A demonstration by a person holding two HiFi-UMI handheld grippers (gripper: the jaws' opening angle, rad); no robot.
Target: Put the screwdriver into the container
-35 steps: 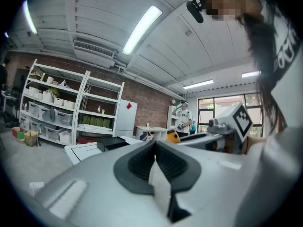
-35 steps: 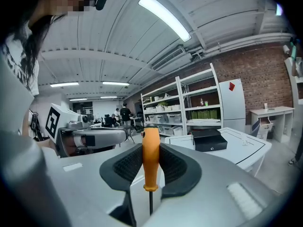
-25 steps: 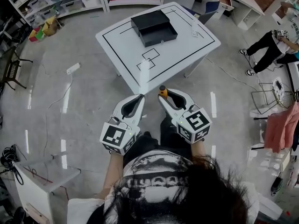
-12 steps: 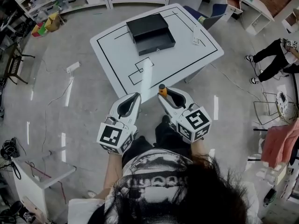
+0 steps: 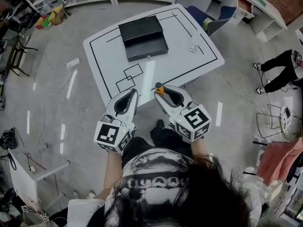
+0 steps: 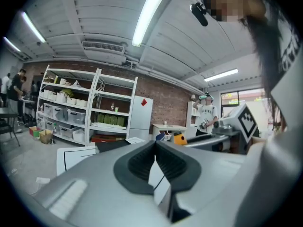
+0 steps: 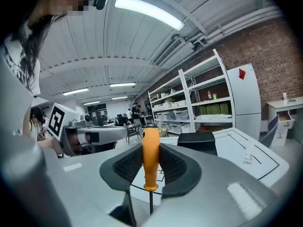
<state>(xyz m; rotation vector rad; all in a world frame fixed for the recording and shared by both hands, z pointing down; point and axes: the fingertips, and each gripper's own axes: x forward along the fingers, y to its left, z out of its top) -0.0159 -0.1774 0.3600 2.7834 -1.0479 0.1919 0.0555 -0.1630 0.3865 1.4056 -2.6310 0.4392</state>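
2 tongs held above floor, just short of bench (image 5: 189, 63).
- Right tongs (image 5: 160, 92) pinch screwdriver (image 7: 151, 157) by orange handle. Handle end pokes past tips, shaft runs back toward person.
- Left tongs (image 5: 133, 91) pressed together, nothing between.
- Black container (image 5: 142, 31) on far half of bench, well apart from both tongs.

Step, as judged: carry phase. Grasp made, drop-off not yet done.

Next move likely calls for:
- reach right tongs forward over container's recessed part
- lower
- spread tongs to release

Head view looks down; gripper views face the table (image 5: 184, 56).
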